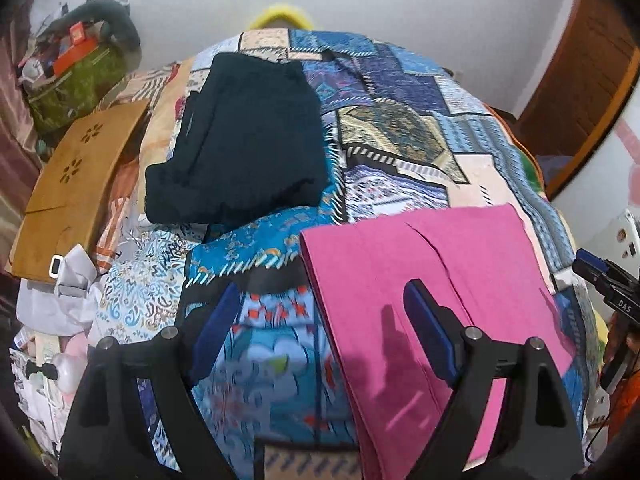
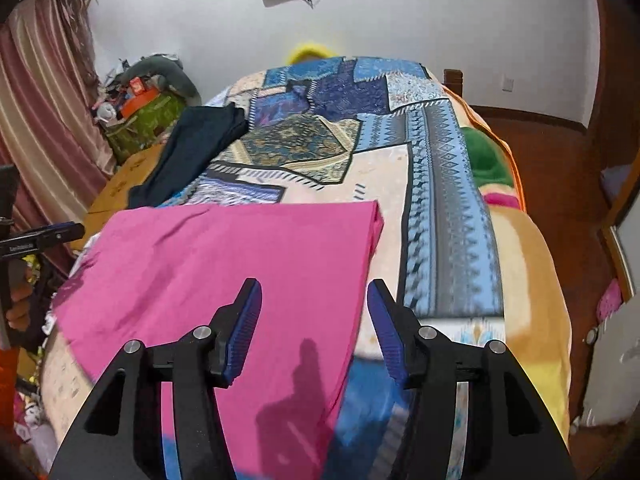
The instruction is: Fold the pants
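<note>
Pink pants (image 1: 440,264) (image 2: 240,260) lie folded flat on the near part of a bed with a blue patchwork cover (image 1: 400,140) (image 2: 436,184). My left gripper (image 1: 320,320) hovers open above the bed, its right finger (image 1: 428,328) over the pants' left edge and nothing between the pads. My right gripper (image 2: 314,312) is open above the pants' right edge, and the cloth lies below its fingers without being pinched. Each gripper also shows at the edge of the other's view: the right gripper (image 1: 608,284) and the left gripper (image 2: 40,236).
A folded dark garment (image 1: 240,140) (image 2: 192,152) rests at the bed's far left. A brown board (image 1: 80,184) and a green bag of clutter (image 1: 72,84) stand left of the bed. Curtains (image 2: 40,100) hang at the left. A wooden floor (image 2: 560,184) lies to the right.
</note>
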### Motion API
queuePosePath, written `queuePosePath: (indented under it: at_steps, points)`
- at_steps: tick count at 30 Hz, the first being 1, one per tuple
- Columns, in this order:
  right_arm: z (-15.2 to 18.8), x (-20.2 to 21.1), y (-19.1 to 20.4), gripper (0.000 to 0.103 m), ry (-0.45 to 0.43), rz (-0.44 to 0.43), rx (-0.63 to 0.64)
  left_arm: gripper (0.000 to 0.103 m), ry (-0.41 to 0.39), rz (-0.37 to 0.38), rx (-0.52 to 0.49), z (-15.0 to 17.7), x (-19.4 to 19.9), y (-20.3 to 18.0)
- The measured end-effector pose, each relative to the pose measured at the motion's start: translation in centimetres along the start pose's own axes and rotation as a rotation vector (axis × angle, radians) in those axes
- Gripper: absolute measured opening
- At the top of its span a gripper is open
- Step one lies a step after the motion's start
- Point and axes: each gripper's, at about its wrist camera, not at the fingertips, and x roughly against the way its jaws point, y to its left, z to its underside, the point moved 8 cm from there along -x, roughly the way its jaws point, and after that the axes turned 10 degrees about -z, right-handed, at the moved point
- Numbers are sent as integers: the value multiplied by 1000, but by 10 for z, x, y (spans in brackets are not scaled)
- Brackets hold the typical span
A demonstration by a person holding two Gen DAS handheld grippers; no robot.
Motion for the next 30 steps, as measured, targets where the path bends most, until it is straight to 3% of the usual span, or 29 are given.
queuePosePath:
  at_steps: [9, 16, 20, 24, 30]
  points:
    - [-40, -67, -42, 51, 69, 49, -19, 83, 48, -14, 18, -22, -45, 0]
    - [-51, -109, -62, 51, 127, 53, -27, 57, 116, 56, 29, -21, -70, -10]
    - [-46, -125, -56, 35, 182, 64, 43, 50, 153, 101, 36, -13, -78, -15]
    - [-38, -135, -49, 12, 230, 84, 111, 44, 139, 81, 21, -11, -76, -16]
    - [-35, -138, -56, 4, 237, 112, 116, 43, 106, 14, 16, -5, -72, -12]
